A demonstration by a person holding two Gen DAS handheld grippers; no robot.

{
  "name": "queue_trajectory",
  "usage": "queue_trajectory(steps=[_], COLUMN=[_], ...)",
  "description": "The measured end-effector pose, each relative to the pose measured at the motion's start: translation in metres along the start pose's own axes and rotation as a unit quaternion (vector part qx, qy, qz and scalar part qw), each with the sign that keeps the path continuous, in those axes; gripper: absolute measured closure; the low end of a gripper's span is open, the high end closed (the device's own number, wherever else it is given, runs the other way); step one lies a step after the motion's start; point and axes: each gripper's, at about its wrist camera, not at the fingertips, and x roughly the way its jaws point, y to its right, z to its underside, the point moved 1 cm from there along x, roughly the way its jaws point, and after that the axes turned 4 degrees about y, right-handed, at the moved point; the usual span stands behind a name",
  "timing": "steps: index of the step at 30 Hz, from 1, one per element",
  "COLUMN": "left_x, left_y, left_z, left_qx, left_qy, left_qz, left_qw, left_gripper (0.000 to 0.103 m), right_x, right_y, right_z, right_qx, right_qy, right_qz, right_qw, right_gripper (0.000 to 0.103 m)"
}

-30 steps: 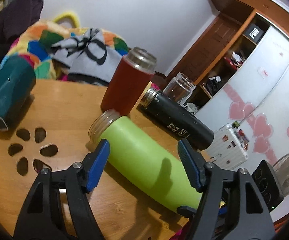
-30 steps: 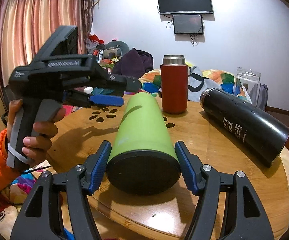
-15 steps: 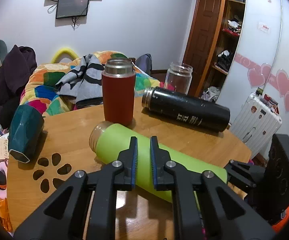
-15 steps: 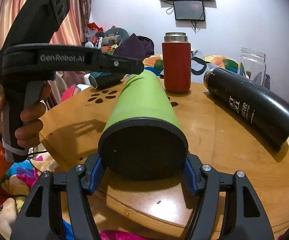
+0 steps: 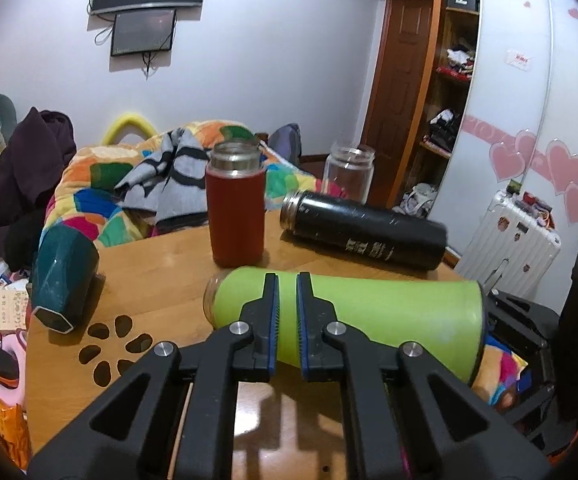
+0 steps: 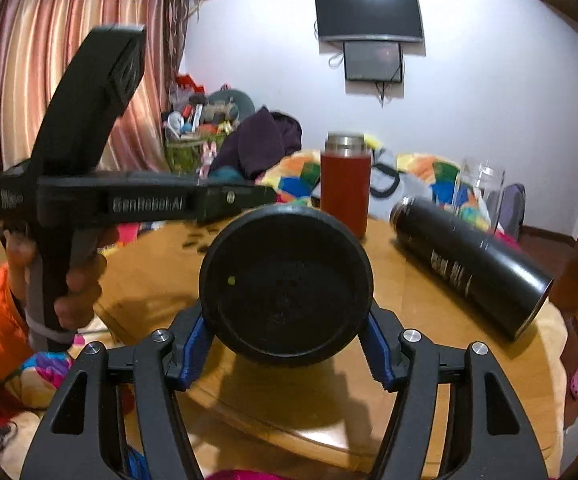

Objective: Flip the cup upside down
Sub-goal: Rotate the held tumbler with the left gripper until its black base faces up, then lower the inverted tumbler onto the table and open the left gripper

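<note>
A lime-green cup point(image 5: 389, 320) with a black base point(image 6: 285, 284) is held on its side, lifted a little above the round wooden table point(image 5: 149, 272). My right gripper point(image 6: 285, 354) is shut on its base end, blue pads on both sides. My left gripper point(image 5: 286, 328) is shut and empty, hovering in front of the cup's middle; in the right wrist view its body point(image 6: 129, 200) is left of the cup.
A red flask point(image 5: 235, 216) stands upright behind the green cup. A black flask point(image 5: 365, 236) lies on its side at the right. A clear glass jar point(image 5: 349, 172) stands at the back. A teal cup point(image 5: 63, 276) lies at the table's left edge.
My left gripper has shut and swung level in front of the cup. My right gripper has closed on the green cup's base and raised it off the table.
</note>
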Motion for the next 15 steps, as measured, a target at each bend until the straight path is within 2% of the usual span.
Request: queue_trajectory(steps=[7,15], left_x=[-0.018,-0.028], left_y=[0.008,0.002], left_z=[-0.012,-0.021], left_qx=[0.005,-0.012], left_qy=[0.027,0.047], left_qz=[0.009,0.027], left_qw=[0.9996,0.9985], left_gripper=[0.096,0.096], right_x=[-0.010,-0.006], right_y=[-0.006,-0.006], right_z=[-0.027,-0.045], right_qx=[-0.011,-0.014], right_qy=[0.036,0.053], right_qz=[0.007,0.009], right_qw=[0.999,0.998], right_gripper=[0.042,0.042])
